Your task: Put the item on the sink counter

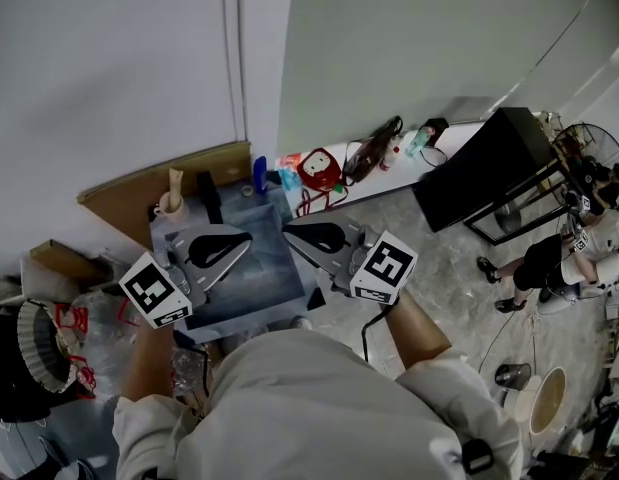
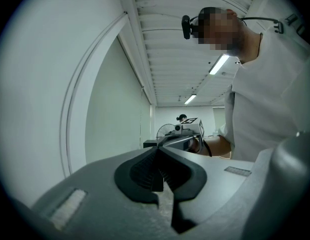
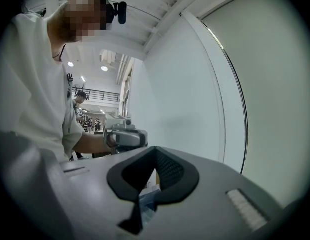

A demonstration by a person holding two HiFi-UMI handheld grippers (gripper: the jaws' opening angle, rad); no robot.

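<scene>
Shoulders in a white shirt (image 1: 319, 408) are filling the bottom of the head view, and both forearms are reaching out over a grey-blue top that I am taking to be the sink counter (image 1: 254, 293). The left gripper (image 1: 245, 239) and the right gripper (image 1: 288, 231) are hanging level above its middle, tips turned toward each other and just apart. Each gripper view is showing the claw clenched on nothing: the left gripper's (image 2: 158, 156) pads are meeting at the tip, and the right gripper's (image 3: 154, 156) are doing the same. Along the counter's far edge a pale wooden-looking piece (image 1: 173, 194) is standing near the left corner, a dark upright piece (image 1: 207, 197) beside it, and a blue bottle (image 1: 259, 176) toward the right corner. Which of these is the task's item is not showing, so I am judging the scene two ways: the item is either resting there already, or is waiting somewhere out of the claws. Any next move is calling for a clenched claw to spread before it can take hold of anything.
</scene>
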